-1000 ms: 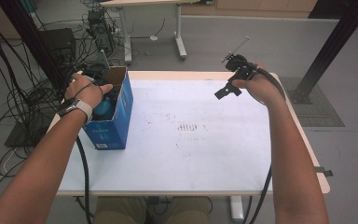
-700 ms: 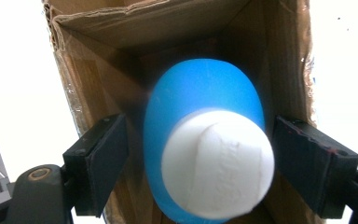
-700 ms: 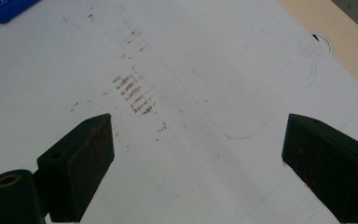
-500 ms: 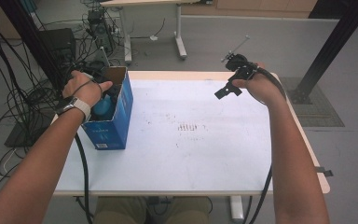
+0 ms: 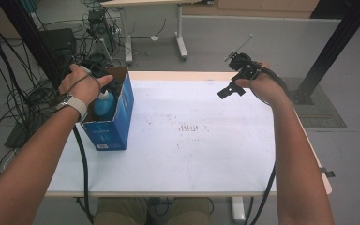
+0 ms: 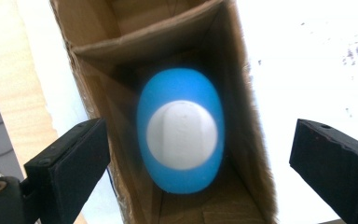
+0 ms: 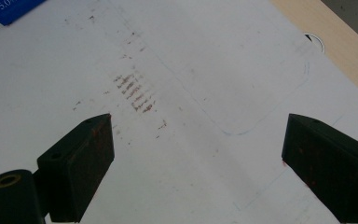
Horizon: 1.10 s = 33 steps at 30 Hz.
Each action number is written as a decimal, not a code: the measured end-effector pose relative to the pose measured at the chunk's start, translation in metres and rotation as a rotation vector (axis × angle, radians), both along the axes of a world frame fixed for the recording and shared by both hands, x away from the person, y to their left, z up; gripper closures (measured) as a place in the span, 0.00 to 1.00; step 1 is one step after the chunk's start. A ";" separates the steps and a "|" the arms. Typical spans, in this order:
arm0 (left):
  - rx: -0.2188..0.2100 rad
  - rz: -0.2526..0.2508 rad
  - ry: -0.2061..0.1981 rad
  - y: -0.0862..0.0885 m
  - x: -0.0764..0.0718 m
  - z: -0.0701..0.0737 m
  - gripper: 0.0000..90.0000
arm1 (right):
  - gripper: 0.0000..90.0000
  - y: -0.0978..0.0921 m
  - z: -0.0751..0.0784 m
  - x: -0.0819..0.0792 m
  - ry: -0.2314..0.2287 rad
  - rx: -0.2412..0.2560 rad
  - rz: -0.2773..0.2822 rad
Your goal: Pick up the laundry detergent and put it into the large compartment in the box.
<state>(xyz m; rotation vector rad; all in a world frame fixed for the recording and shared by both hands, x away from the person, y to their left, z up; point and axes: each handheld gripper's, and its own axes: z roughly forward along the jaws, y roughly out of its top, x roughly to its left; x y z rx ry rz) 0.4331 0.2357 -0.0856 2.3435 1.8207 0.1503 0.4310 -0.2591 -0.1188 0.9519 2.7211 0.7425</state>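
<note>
A person's left gripper (image 6: 200, 158) hangs over an open blue cardboard box (image 5: 122, 117) at the table's (image 5: 192, 154) nine o'clock edge, its jaws spread wide to either side of a blue bottle with a white cap (image 6: 182, 135) standing upright inside the box (nothing is gripped). The right gripper (image 5: 229, 89), raised above the two o'clock corner, also has its jaws parted, looking down on the smudged white tabletop.
</note>
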 end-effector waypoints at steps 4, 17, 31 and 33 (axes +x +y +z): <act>0.005 -0.022 -0.027 -0.001 -0.006 0.014 0.06 | 0.10 -0.003 0.002 -0.002 -0.001 -0.001 -0.006; -0.005 -0.170 -0.062 -0.017 -0.025 0.051 0.06 | 0.10 -0.008 0.006 -0.008 -0.006 0.003 -0.020; -0.036 -0.403 -0.101 -0.038 -0.042 0.076 0.06 | 0.10 -0.010 0.007 -0.015 -0.004 0.000 -0.027; -0.027 -0.447 -0.102 -0.046 -0.043 0.076 0.06 | 0.10 -0.010 0.007 -0.015 0.001 0.000 -0.032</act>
